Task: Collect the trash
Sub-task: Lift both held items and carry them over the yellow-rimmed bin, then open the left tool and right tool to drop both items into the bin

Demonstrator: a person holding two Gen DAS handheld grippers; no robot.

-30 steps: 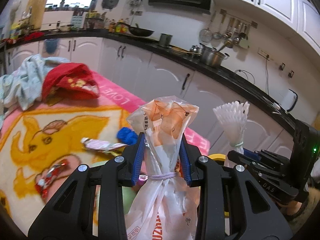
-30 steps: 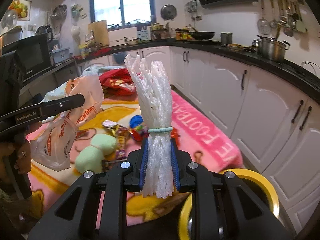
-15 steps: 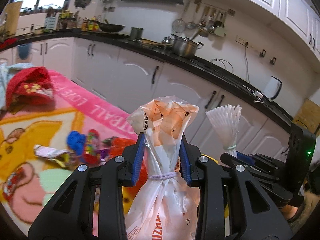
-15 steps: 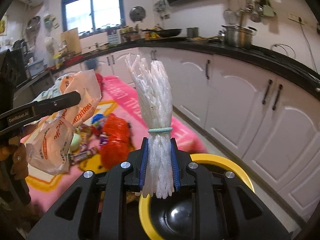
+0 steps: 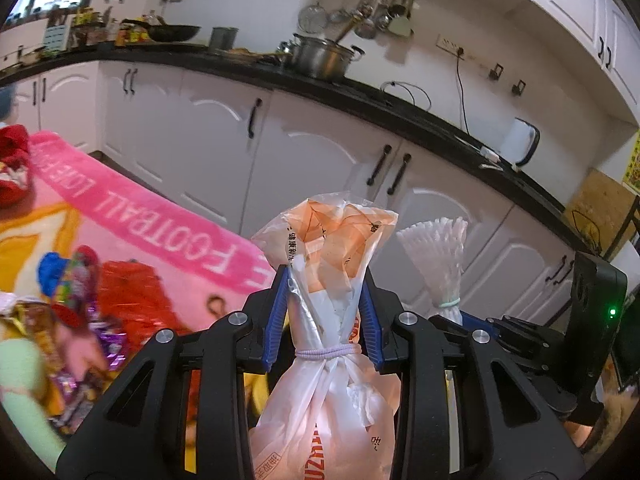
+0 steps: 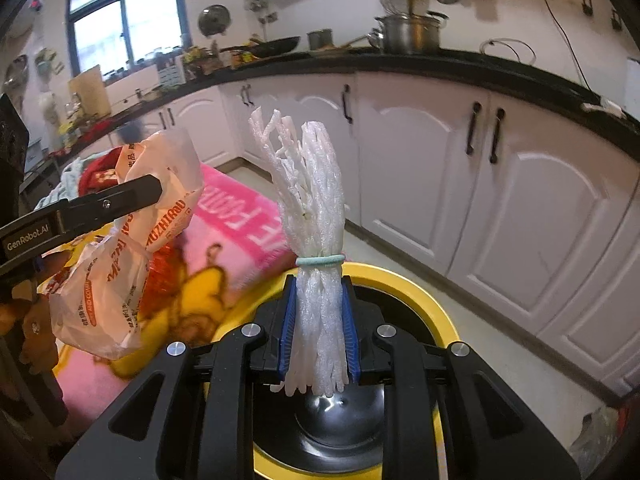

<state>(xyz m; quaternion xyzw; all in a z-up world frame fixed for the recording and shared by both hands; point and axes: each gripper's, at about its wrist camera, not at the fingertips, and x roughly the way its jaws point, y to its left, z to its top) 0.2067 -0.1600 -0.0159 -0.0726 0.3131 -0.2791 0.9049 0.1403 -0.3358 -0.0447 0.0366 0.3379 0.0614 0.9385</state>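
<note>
Left wrist view: the left gripper (image 5: 324, 320) has its jaws clenched on the neck of a plastic bag (image 5: 328, 392), just above the purple band (image 5: 326, 353) that ties it. The bag's orange-printed top stands up between the blue pads (image 5: 277, 320). To the right, close by, the right gripper (image 5: 472, 320) carries a foam net (image 5: 438, 258). To the left lies a pink blanket (image 5: 132, 208) with loose wrappers (image 5: 76, 280) and a red bag (image 5: 136, 296) on it. White cabinets (image 5: 312, 152) under a black tabletop (image 5: 360, 92) close off the far side; a steel pot (image 5: 324, 58) stands on it.

Right wrist view: the right gripper (image 6: 319, 332) has its jaws clenched on the foam net (image 6: 312, 216), below its green band (image 6: 320, 261). The net stands upright and blocks the middle of the view. Directly beneath the jaws sits a yellow-rimmed bin (image 6: 416, 292) with a black lid. To the left, the left gripper (image 6: 120, 196) holds the plastic bag (image 6: 116, 272) above the blanket (image 6: 240, 216). The cabinets (image 6: 500, 200) run along the right.
</note>
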